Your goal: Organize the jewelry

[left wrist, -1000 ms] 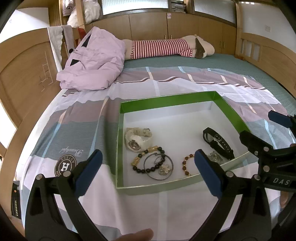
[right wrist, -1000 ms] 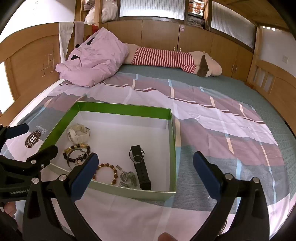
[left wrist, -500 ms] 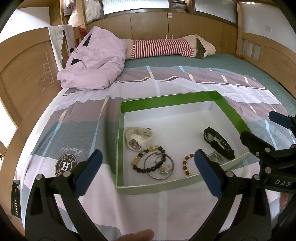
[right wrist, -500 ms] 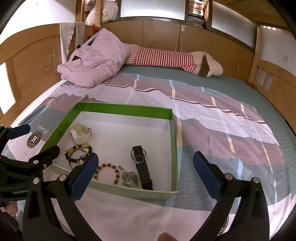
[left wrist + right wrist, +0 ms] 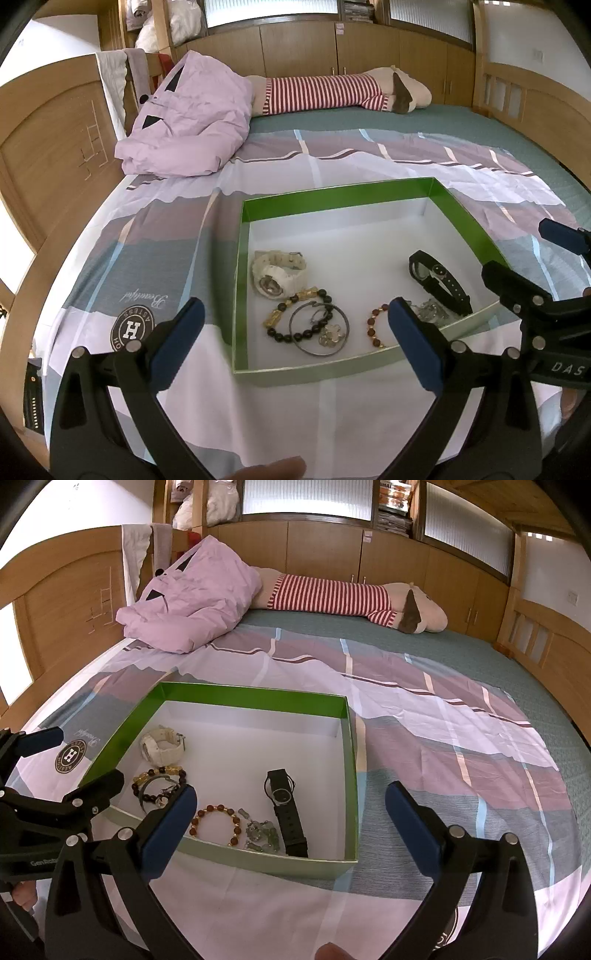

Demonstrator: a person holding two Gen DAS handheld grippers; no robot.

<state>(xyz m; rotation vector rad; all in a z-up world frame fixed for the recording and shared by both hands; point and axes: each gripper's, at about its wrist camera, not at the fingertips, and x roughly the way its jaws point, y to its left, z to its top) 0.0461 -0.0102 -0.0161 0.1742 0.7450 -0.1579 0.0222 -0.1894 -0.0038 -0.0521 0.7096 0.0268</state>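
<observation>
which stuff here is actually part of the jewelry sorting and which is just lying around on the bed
Job: green box; white watch; black watch; black-and-gold bead bracelet; silver bangle; amber bead bracelet; silver chain.

Lying about: pink duvet; striped plush toy.

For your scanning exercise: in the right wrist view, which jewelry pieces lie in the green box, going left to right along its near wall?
Black bead bracelet → amber bead bracelet → silver-grey charm piece → black watch.
</observation>
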